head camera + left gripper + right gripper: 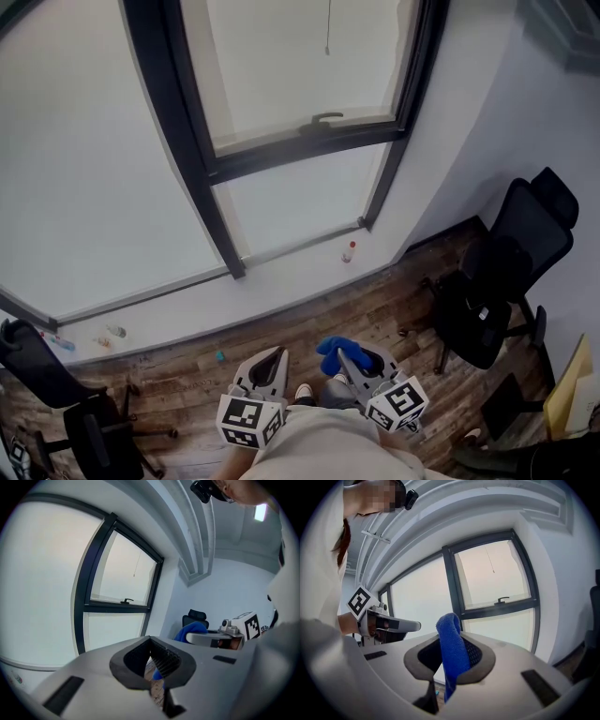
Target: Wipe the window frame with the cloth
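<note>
The dark window frame [211,169] runs across the upper head view, with a handle [326,119] on its cross bar; it also shows in the left gripper view [91,604] and the right gripper view [454,597]. A blue cloth [333,352] is clamped in my right gripper [354,361], low and well short of the window. The cloth [452,651] sticks up between the jaws and hangs down in front. My left gripper [275,359] is beside it, with its jaws [151,645] closed together on nothing.
A white sill [281,291] lies under the window and carries a small bottle [349,251] and small items [112,333] at the left. A black office chair [506,272] stands at the right, another [56,394] at the lower left. Wooden floor [375,309] lies between.
</note>
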`<action>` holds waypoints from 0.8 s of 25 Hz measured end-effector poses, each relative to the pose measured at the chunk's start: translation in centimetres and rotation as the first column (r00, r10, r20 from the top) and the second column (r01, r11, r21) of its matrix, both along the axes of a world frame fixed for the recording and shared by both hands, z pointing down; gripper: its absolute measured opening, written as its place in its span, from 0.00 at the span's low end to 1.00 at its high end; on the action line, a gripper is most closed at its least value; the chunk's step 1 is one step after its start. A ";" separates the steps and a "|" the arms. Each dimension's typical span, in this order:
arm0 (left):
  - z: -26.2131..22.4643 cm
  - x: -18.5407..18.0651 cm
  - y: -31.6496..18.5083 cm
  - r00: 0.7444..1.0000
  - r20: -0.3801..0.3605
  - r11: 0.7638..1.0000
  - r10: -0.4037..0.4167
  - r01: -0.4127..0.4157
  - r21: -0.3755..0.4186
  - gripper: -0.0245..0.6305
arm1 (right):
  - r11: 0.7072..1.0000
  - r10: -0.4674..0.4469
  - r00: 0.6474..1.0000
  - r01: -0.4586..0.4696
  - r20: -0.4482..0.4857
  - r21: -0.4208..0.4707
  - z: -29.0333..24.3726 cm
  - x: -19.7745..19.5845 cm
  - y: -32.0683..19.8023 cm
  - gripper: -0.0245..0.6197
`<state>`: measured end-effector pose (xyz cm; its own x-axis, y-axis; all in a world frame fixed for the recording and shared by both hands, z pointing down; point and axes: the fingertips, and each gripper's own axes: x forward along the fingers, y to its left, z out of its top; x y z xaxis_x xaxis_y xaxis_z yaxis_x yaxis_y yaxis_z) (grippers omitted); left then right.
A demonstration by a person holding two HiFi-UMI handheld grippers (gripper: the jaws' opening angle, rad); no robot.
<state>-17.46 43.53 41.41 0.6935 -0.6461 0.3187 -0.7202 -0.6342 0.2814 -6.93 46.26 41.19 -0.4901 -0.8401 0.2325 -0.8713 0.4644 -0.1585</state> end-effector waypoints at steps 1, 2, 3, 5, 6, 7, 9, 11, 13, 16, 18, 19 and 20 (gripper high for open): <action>0.0 0.1 -0.2 1.000 -0.001 1.000 -0.001 0.001 -0.002 0.04 | 1.000 0.000 1.000 0.000 0.001 0.004 0.0 0.1 -0.2 0.12; 0.1 0.2 -0.4 1.000 -0.001 1.000 -0.001 0.001 -0.004 0.04 | 1.000 0.001 1.000 -0.001 0.004 0.006 0.0 0.3 -0.4 0.12; 0.2 0.3 -0.6 1.000 0.000 1.000 -0.001 0.001 -0.005 0.04 | 1.000 0.002 1.000 -0.002 0.007 0.007 0.0 0.5 -0.7 0.12; 0.4 0.7 -1.3 1.000 0.000 1.000 -0.003 0.003 -0.008 0.04 | 1.000 -0.004 1.000 0.004 0.009 0.005 0.2 1.0 -1.6 0.12; 0.4 1.0 -1.7 1.000 -0.001 1.000 -0.005 0.005 -0.009 0.04 | 1.000 -0.012 1.000 0.012 0.008 0.003 0.3 1.2 -2.2 0.12; 0.5 1.3 -2.2 1.000 -0.001 1.000 -0.009 0.009 -0.009 0.04 | 1.000 -0.021 1.000 0.021 0.008 0.002 0.4 1.4 -2.8 0.12; 0.7 1.8 -3.5 1.000 0.001 1.000 -0.025 0.025 -0.010 0.04 | 0.999 -0.045 0.999 0.045 0.010 0.001 0.7 1.9 -4.5 0.12; 0.8 2.2 -5.3 0.999 0.005 0.999 -0.050 0.050 -0.008 0.04 | 0.997 -0.072 0.997 0.072 0.017 0.003 1.0 2.3 -6.7 0.12; 0.6 2.6 -7.5 0.997 0.008 0.997 -0.080 0.080 -0.002 0.05 | 0.995 -0.100 0.995 0.099 0.026 0.010 1.0 2.8 -9.3 0.12; -0.6 3.2 -11.1 0.993 0.005 0.992 -0.122 0.122 0.021 0.04 | 0.989 -0.144 0.989 0.143 0.035 0.040 0.1 3.4 -13.5 0.12; -1.5 3.6 -13.6 0.987 0.001 0.987 -0.158 0.158 0.040 0.04 | 0.983 -0.178 0.984 0.176 0.033 0.057 -0.8 3.7 -16.4 0.12; -1.9 3.8 -14.7 0.984 -0.003 0.983 -0.179 0.179 0.047 0.05 | 0.979 -0.194 0.981 0.192 0.027 0.062 -1.1 3.9 -17.7 0.12; -2.2 4.0 -15.7 0.980 -0.007 0.979 -0.199 0.199 0.050 0.04 | 0.976 -0.211 0.977 0.209 0.019 0.065 -1.4 4.2 -18.8 0.12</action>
